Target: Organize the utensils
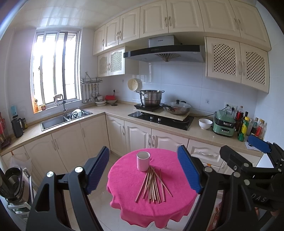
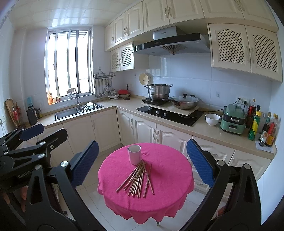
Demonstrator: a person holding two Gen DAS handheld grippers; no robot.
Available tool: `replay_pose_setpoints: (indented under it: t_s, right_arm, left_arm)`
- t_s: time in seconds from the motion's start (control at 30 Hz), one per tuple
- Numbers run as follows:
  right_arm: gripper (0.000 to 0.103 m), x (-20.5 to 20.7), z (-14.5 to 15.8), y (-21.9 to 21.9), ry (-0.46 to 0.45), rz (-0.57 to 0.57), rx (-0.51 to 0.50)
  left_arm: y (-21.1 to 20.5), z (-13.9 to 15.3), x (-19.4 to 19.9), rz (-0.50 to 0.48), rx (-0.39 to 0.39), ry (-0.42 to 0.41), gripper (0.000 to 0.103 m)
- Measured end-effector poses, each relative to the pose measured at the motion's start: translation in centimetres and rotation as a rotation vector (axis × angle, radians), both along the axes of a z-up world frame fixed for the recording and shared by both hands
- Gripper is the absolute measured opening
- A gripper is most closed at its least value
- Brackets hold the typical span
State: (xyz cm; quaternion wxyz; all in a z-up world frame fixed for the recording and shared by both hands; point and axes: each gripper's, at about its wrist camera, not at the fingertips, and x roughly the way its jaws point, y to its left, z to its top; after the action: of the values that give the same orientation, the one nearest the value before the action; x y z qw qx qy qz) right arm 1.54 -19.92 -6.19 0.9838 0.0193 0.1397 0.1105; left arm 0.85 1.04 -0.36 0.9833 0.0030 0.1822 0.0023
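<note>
Left wrist: both tongs (image 1: 143,170) (image 2: 142,163) hover spread above chopsticks (image 1: 153,184).

A small kitchen with cream panelled cabinets (image 1: 134,131) running in an L under a beige worktop (image 1: 113,111). Daylight pours through a barred window (image 1: 55,69) above a steel double sink (image 1: 65,119). Upper cupboards (image 2: 156,12) line the wall, some with lattice doors (image 2: 246,48). A range hood (image 1: 165,51) hangs over a black hob (image 2: 170,113), where a steel pot (image 2: 158,91) and a lidded pan (image 2: 184,103) stand. The walls are pale tile and the floor (image 2: 92,197) is light tile. Bottles (image 2: 262,122) cluster at the worktop's right end, beside a green appliance (image 2: 232,119).
</note>
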Motion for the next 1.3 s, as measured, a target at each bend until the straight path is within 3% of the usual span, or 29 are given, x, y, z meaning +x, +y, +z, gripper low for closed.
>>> replay_pose_setpoints:
  t_s: [1.3]
  right_arm:
    - [0.097, -1.0, -0.8, 0.8, 0.030, -0.003, 0.001]
  left_arm:
    - [1.4, -0.8, -0.6, -0.009, -0.009, 0.020, 0.078]
